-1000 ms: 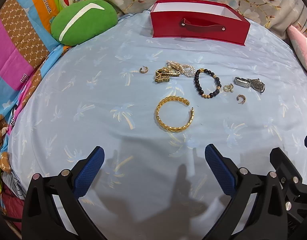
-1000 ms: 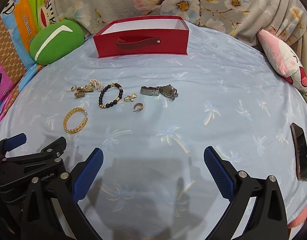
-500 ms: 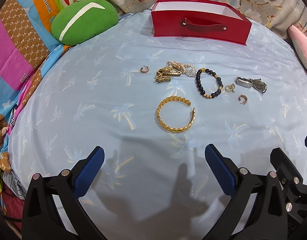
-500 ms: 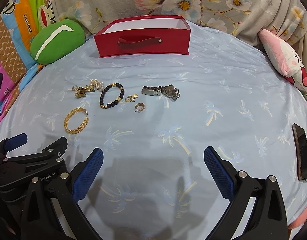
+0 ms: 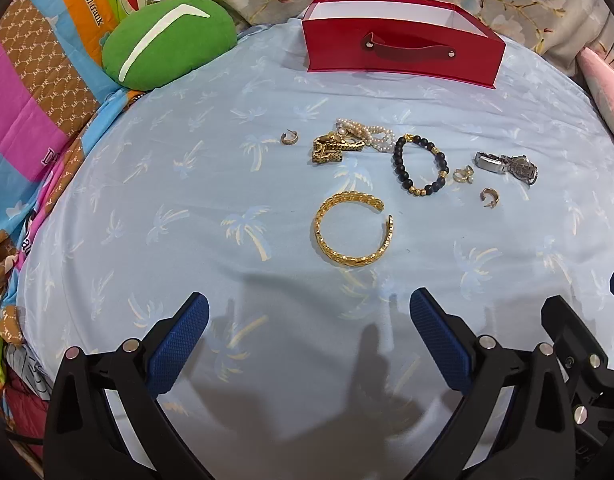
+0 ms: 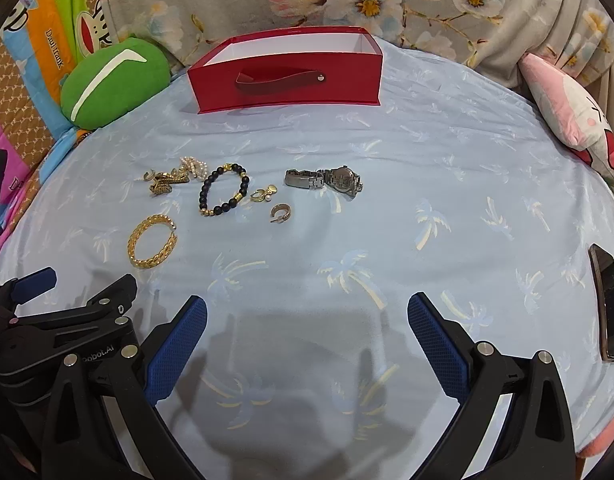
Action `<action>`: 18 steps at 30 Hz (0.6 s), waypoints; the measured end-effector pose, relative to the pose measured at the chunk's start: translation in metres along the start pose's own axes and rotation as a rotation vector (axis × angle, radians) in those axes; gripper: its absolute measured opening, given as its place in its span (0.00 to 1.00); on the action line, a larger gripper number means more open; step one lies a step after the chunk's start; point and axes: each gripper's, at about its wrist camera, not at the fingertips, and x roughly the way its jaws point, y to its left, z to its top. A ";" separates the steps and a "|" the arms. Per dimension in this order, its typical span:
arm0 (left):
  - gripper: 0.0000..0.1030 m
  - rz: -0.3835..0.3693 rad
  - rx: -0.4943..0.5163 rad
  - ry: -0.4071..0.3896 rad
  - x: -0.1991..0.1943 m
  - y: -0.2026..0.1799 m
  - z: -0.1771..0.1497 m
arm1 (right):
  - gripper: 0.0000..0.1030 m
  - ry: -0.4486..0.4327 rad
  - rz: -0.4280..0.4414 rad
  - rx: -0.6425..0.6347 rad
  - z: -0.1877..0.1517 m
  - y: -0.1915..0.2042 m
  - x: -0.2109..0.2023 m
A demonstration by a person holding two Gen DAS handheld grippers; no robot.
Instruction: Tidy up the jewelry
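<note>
Jewelry [image 5: 353,236] lies untouched on the bed [image 5: 187,200]; left tongs [image 5: 307,340] and right tongs [image 6: 307,340] both gape wide, holding nothing.

The floor of the red box [image 5: 399,50] lies hidden behind its front wall in both views — only the white inner walls show. In the left wrist view, the pink pillow [image 5: 607,92] is cut off at the right edge. The pearl strand [image 5: 367,134] and gold chain piece [image 5: 331,148] overlap, their lengths untraceable. The small gold pieces [image 6: 263,195] at centre left of the right wrist view are too small to identify — rings or earrings.
</note>
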 end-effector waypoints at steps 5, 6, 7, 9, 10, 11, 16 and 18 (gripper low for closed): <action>0.95 0.008 0.002 0.000 0.001 -0.002 0.000 | 0.95 0.001 0.001 0.001 -0.001 0.001 0.000; 0.95 0.009 0.002 0.000 0.001 -0.002 0.000 | 0.95 0.002 0.002 0.001 -0.001 0.000 0.000; 0.95 0.008 0.002 0.000 0.001 -0.002 0.000 | 0.95 0.002 0.002 0.001 -0.001 0.000 0.000; 0.95 0.008 0.003 0.000 0.001 -0.002 0.000 | 0.95 0.002 0.002 0.002 -0.001 0.000 0.001; 0.95 0.009 0.003 0.000 0.002 -0.002 0.000 | 0.95 0.002 0.002 0.001 -0.001 0.000 0.001; 0.95 0.008 0.003 0.000 0.001 -0.002 0.000 | 0.95 0.002 0.003 0.002 -0.002 0.000 0.001; 0.95 0.007 0.001 0.010 0.005 -0.002 -0.001 | 0.95 0.005 0.007 0.000 -0.001 0.000 0.003; 0.95 0.005 0.000 0.016 0.007 -0.003 -0.001 | 0.95 0.003 0.004 -0.008 -0.002 0.000 0.005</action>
